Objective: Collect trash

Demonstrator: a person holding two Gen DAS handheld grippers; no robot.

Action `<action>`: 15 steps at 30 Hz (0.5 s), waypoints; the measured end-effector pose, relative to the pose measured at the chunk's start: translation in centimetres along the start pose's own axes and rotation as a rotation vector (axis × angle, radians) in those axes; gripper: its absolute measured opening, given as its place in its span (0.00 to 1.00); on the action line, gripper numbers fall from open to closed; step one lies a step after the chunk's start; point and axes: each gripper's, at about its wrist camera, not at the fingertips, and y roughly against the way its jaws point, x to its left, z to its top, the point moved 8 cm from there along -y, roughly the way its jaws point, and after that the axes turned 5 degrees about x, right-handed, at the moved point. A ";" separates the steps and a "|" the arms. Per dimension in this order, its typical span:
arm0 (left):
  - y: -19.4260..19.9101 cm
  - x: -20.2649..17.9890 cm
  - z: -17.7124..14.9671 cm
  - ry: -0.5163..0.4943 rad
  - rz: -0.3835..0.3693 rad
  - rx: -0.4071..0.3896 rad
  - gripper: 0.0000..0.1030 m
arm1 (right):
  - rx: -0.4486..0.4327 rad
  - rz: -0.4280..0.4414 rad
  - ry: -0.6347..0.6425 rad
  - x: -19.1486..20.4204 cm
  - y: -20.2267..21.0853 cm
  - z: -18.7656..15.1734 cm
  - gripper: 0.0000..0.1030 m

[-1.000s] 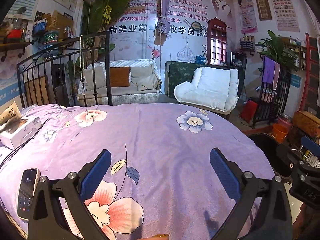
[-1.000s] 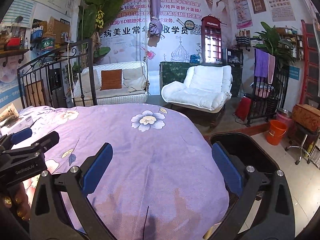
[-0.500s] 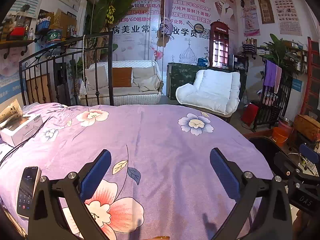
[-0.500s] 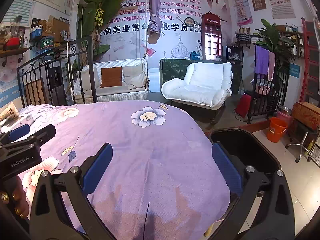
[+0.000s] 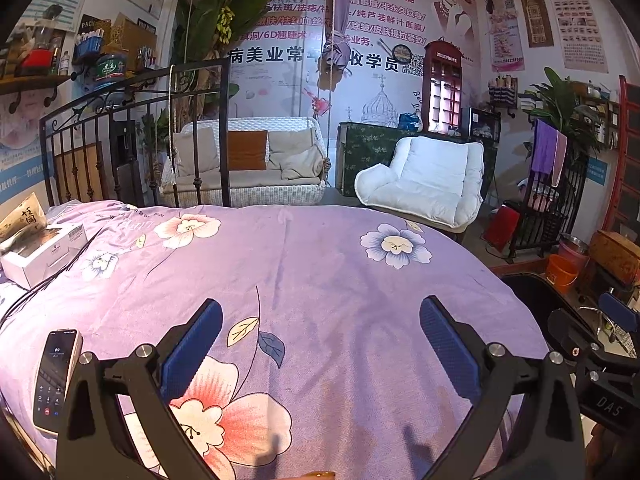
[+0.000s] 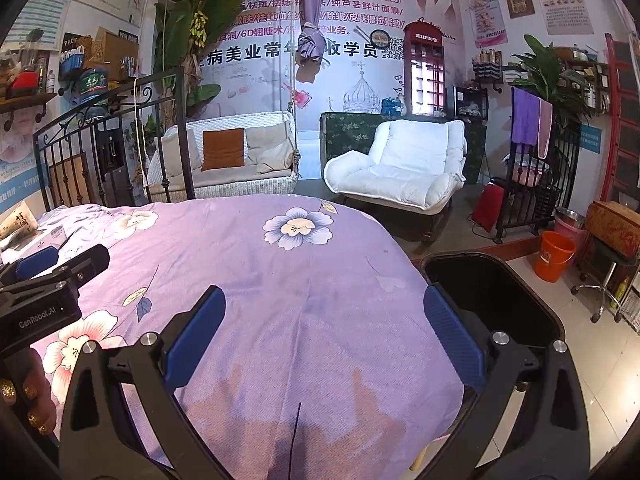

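Observation:
My left gripper is open and empty above the purple flowered bedspread. My right gripper is open and empty over the bed's right part, next to a black trash bin on the floor at the bed's edge. The bin also shows in the left wrist view. A white box with a brown paper packet on it lies at the far left of the bed. The left gripper shows at the left of the right wrist view.
A phone lies on the bed by the left gripper, with a black cable beyond it. A black metal headboard stands at the back left. A white armchair, orange bucket and wheeled stool stand beyond the bed.
Both grippers have risen slightly and stay open; the view has shifted a little. Nothing was picked up.

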 end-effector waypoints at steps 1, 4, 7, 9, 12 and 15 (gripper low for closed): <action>0.0 0.0 0.0 -0.002 0.002 -0.001 0.95 | 0.001 0.001 0.000 0.1 0.0 0.0 0.95; 0.0 0.0 0.0 -0.008 0.004 0.004 0.95 | 0.003 0.002 -0.001 0.1 -0.1 -0.1 0.95; 0.0 -0.1 0.1 -0.007 0.001 0.002 0.95 | 0.003 0.003 -0.002 0.0 -0.1 -0.1 0.95; 0.0 -0.2 0.1 -0.007 0.000 0.003 0.95 | 0.004 0.004 -0.003 0.0 -0.1 -0.2 0.95; 0.0 -0.2 0.1 -0.006 0.000 0.002 0.95 | 0.007 0.003 -0.002 0.0 -0.2 -0.3 0.95; 0.0 -0.2 0.1 -0.007 0.000 0.002 0.95 | 0.006 0.003 -0.003 0.1 -0.2 -0.3 0.95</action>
